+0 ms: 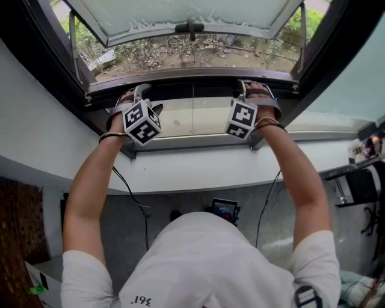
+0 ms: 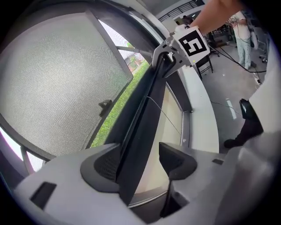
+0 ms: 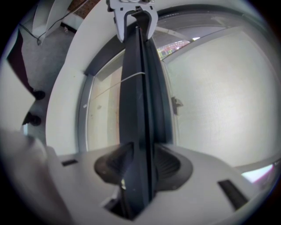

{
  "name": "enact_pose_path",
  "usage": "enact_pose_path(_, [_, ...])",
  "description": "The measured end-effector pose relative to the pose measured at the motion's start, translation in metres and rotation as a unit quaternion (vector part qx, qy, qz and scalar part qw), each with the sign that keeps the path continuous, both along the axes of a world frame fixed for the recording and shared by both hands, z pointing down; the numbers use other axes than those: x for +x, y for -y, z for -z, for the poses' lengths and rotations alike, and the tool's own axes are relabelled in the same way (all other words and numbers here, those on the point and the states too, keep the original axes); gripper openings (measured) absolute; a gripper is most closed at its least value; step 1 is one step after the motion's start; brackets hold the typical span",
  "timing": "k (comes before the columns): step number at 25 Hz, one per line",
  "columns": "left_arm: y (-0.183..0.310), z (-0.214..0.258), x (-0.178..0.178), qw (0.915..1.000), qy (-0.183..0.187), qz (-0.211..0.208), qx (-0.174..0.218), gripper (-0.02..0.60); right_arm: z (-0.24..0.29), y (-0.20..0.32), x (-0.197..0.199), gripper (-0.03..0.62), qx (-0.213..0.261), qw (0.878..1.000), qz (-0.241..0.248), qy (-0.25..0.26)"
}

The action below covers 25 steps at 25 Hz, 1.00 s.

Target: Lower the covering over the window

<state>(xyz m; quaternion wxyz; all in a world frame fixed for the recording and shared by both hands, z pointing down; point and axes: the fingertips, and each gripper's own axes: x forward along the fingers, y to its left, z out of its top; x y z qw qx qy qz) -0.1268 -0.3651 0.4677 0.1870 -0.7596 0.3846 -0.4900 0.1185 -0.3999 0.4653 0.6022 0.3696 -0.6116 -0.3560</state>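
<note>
Both grippers sit on the covering's dark bar (image 1: 192, 78), which runs across the window between the open pane (image 1: 180, 15) on its far side and a pale sheet (image 1: 180, 117) on its near side. The left gripper (image 1: 139, 95) has the bar between its jaws, but they stand open. In the left gripper view the bar (image 2: 145, 114) rests against the left pad (image 2: 103, 165), while the right pad (image 2: 178, 160) stands clear of it with the pale sheet (image 2: 169, 127) showing through the gap. The left gripper's (image 2: 140, 163) bar runs straight out from the jaws to the right gripper (image 2: 169, 50) at its far end. The right gripper (image 1: 252, 87) is clamped on the bar. In the right gripper view both pads of the right gripper (image 3: 138, 165) press flat against the bar (image 3: 136, 88) with no gap on either side, and the left gripper (image 3: 131, 15) straddles the bar well ahead of the jaws. A thin cord (image 3: 131, 78) crosses the bar partway along. The pane's handle (image 1: 189, 27) lies beyond the bar, between the two grippers. A white ledge (image 1: 198, 171) runs below the window frame, nearer the person than either pair of jaws.
</note>
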Motion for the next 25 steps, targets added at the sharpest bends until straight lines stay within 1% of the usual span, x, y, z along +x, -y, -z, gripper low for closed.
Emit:
enact_pose_path(4, [-0.003, 0.003, 0.001, 0.9998, -0.017, 0.005, -0.003, 0.282, 0.002, -0.004, -0.001, 0.141, 0.0, 1.0, 0.0, 0.0])
enact_pose_path(10, [-0.008, 0.01, 0.0, 0.9995, -0.029, 0.009, -0.002, 0.282, 0.003, -0.012, -0.005, 0.141, -0.003, 1.0, 0.004, -0.002])
enact_pose_path(15, [-0.014, 0.018, 0.002, 0.9981, -0.06, 0.014, -0.002, 0.281, 0.007, -0.017, -0.004, 0.141, -0.002, 1.0, 0.002, 0.0])
enact_pose_path(19, [-0.019, 0.026, 0.004, 0.9957, -0.091, 0.02, 0.006, 0.247, 0.013, -0.022, -0.004, 0.141, 0.0, 1.0, -0.002, 0.009])
enact_pose_path(25, [-0.023, 0.045, 0.003, 0.9879, -0.149, 0.035, 0.022, 0.132, 0.021, -0.03, -0.01, 0.14, 0.002, 1.0, -0.001, 0.025])
